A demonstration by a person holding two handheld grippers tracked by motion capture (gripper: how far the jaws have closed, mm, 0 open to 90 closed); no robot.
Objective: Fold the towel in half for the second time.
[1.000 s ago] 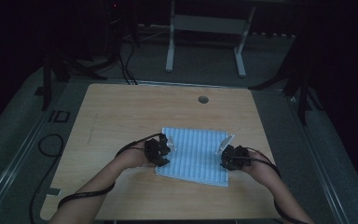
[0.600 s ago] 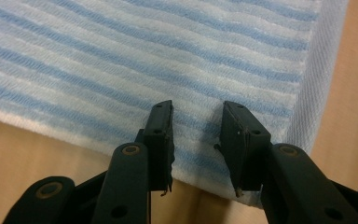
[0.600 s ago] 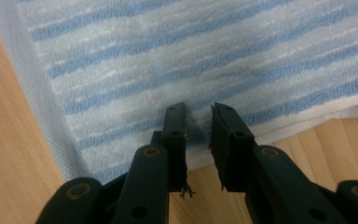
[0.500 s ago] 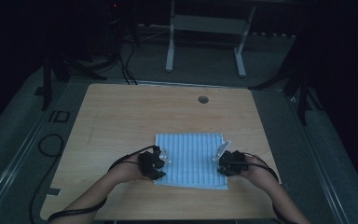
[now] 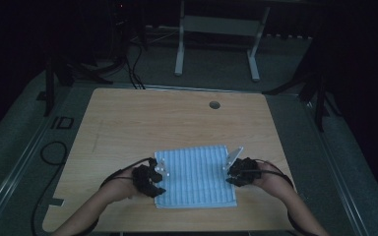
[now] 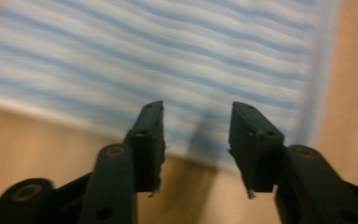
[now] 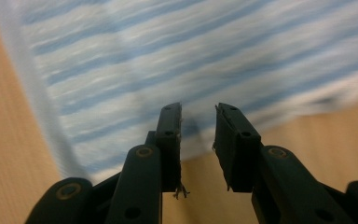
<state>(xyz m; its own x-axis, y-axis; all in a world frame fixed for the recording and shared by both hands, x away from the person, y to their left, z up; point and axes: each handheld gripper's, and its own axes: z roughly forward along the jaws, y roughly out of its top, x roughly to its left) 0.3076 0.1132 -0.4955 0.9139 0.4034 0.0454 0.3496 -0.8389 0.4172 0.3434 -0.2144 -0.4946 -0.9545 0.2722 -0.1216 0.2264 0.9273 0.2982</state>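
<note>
Folded flatter than a second ago, when its right corner was standing lifted, the striped cloth (image 5: 196, 175) is now lying smooth near the front edge of the counter (image 5: 142, 118). Both tongs have just been opening: the left tongs (image 5: 160, 169) and the right tongs (image 5: 228, 167) are gaping over the cloth's side edges with nothing between their jaws. I judge the fold is being released. Counting: one cloth, two tongs, one counter.
</note>
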